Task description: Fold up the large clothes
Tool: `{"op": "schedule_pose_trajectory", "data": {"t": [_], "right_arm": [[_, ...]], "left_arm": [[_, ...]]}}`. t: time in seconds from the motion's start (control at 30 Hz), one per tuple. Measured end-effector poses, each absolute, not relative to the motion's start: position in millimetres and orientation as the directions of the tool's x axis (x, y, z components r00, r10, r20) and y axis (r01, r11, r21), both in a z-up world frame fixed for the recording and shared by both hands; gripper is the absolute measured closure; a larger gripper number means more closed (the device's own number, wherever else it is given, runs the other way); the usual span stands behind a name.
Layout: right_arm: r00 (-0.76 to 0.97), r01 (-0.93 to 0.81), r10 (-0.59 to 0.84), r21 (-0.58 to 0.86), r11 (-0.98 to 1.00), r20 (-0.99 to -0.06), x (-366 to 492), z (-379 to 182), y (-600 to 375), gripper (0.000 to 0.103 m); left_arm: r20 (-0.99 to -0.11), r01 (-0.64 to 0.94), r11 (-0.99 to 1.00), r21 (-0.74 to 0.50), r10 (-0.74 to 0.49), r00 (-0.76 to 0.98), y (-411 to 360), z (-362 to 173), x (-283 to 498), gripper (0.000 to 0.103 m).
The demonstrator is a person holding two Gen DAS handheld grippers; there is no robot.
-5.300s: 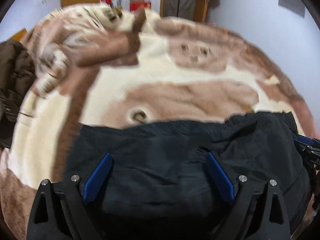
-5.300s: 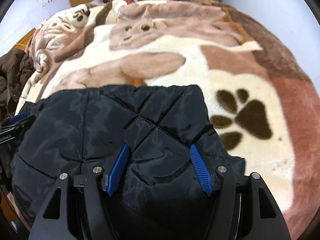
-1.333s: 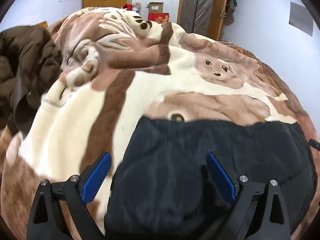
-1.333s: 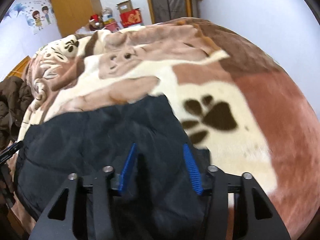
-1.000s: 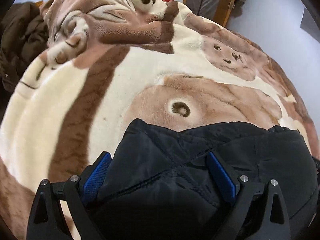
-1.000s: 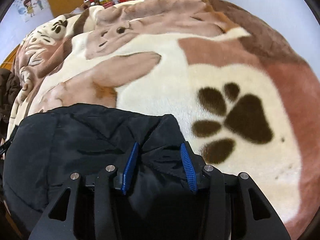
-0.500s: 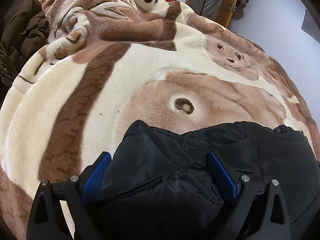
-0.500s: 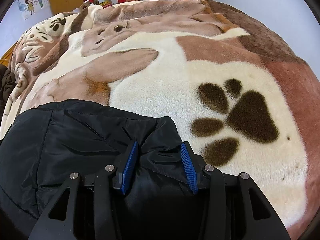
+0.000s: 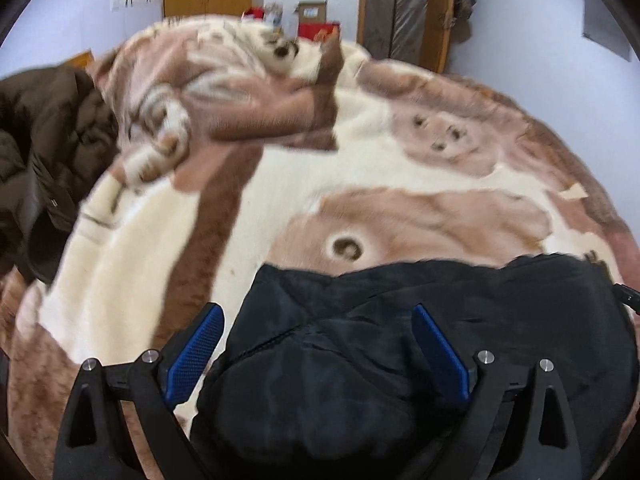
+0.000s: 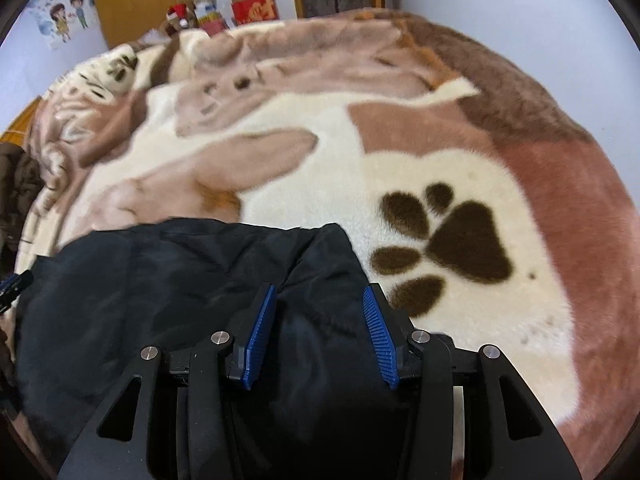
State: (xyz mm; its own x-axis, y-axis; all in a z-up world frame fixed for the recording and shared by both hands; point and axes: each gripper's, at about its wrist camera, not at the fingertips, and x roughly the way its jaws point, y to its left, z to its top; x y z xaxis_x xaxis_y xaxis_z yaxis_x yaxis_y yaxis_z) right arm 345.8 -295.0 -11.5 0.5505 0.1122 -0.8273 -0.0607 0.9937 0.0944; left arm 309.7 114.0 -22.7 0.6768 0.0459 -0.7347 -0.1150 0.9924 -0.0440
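Left wrist view: your left gripper (image 9: 316,354) has its blue pads spread wide; the folded black jacket (image 9: 400,344) bulges up between them, nearer the pad at 3 o'clock, with a clear gap to the pad at 9 o'clock. No pinch is visible. Jacket occupies the 5 to 6 o'clock area of the frame, lying on the plush animal-print blanket (image 9: 280,184). A brown coat (image 9: 40,152) is heaped at 9 o'clock, off the blanket's edge.

Right wrist view: your right gripper (image 10: 318,340) straddles a thick fold of the same jacket (image 10: 168,280); fabric fills the gap between both pads, but whether they press on it you cannot tell. Its jaws have just been opening slightly. The dark paw print (image 10: 444,240) on the blanket (image 10: 400,168) sits at 2 o'clock from the fingertips, just beside the jacket's corner.
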Motion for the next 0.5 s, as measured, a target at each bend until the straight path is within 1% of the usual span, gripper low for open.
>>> {"op": "schedule_pose_trajectory", "data": {"t": [0.13, 0.23, 0.33, 0.5], "right_arm": [[0.591, -0.124, 0.155, 0.101, 0.987, -0.791, 313.7, 15.3, -285.8, 0.056], [0.598, -0.162, 0.18, 0.102, 0.981, -0.781, 291.8, 20.2, -278.3, 0.056], [0.585, -0.179, 0.181, 0.092, 0.98, -0.79, 277.4, 12.1, -272.8, 0.056], [0.521, -0.178, 0.157, 0.073, 0.981, -0.839, 278.8, -21.1, -273.7, 0.056]], "left_arm": [[-0.686, -0.07, 0.995, -0.07, 0.003, 0.728, 97.3, 7.6, 283.2, 0.007], [-0.675, -0.021, 0.996, -0.088, -0.044, 0.737, 76.9, 11.6, 263.7, 0.007], [-0.694, 0.025, 0.998, -0.061, -0.06, 0.718, 53.5, -3.2, 254.1, 0.007], [-0.768, 0.044, 0.997, -0.06, -0.074, 0.636, 32.5, -47.2, 260.3, 0.006]]}}
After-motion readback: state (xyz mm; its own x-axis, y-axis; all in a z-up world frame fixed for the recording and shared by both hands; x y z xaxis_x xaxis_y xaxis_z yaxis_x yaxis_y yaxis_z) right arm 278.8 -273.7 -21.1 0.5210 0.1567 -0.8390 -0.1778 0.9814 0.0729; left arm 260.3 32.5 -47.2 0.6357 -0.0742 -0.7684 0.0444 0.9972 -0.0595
